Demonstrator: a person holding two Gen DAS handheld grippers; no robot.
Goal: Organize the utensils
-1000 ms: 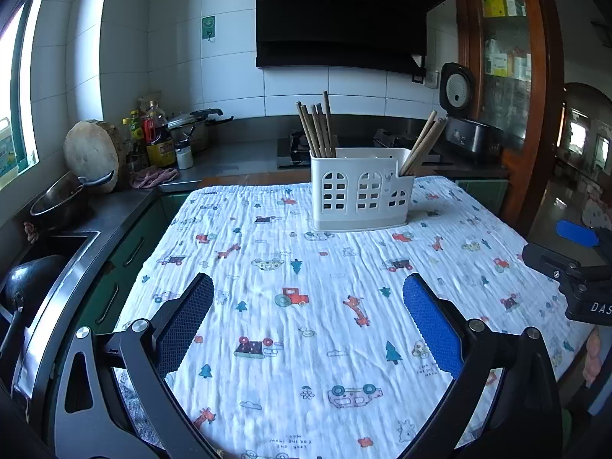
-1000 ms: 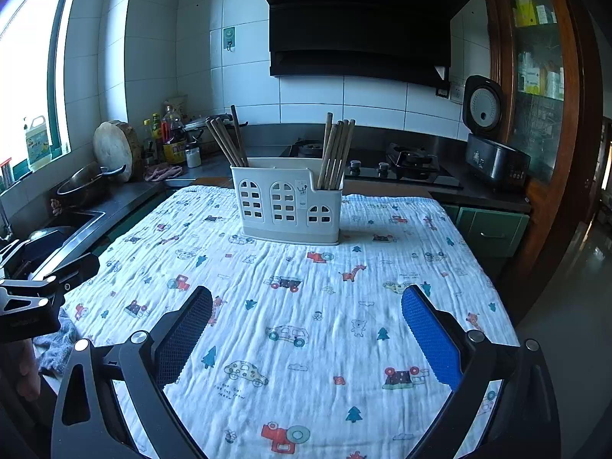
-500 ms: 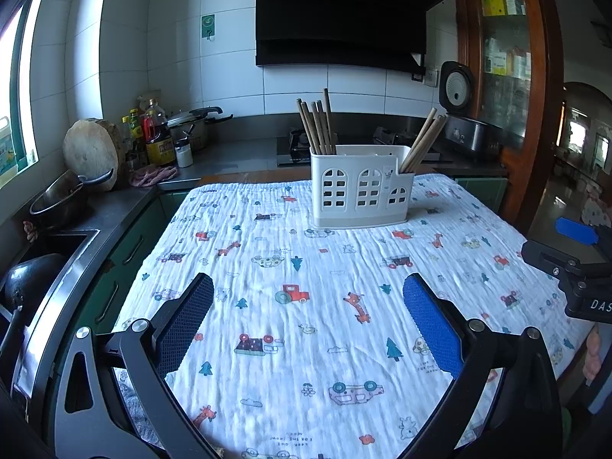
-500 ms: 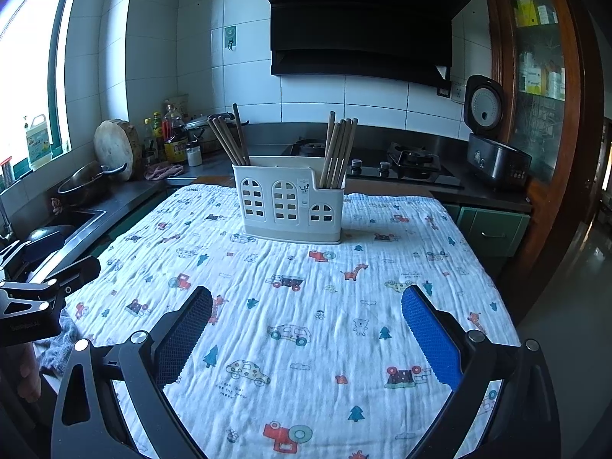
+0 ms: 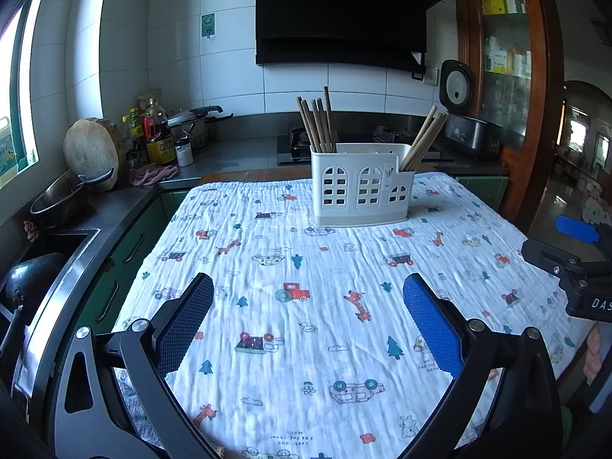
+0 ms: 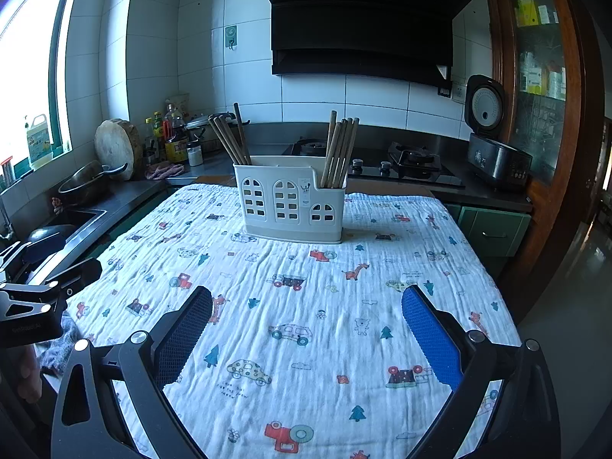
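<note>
A white utensil caddy (image 5: 361, 189) with arched cut-outs stands at the far side of the table; it also shows in the right wrist view (image 6: 290, 199). Dark chopsticks (image 5: 317, 122) stand in its left compartment and lighter chopsticks (image 5: 422, 137) lean in its right one; in the right wrist view the dark chopsticks (image 6: 229, 139) and lighter chopsticks (image 6: 340, 149) show too. My left gripper (image 5: 308, 298) is open and empty over the near cloth. My right gripper (image 6: 306, 310) is open and empty, well short of the caddy.
A white printed cloth (image 5: 306, 267) covers the table. A counter at left holds a sink (image 5: 46, 252), a pan (image 5: 65, 195), a round board (image 5: 91, 151) and bottles (image 5: 157, 137). A stove (image 6: 405, 164) and a rice cooker (image 6: 493, 137) stand behind the table.
Both grippers have drifted slightly; the caddy appears a touch nearer in the right wrist view. Nothing was taken or released.
</note>
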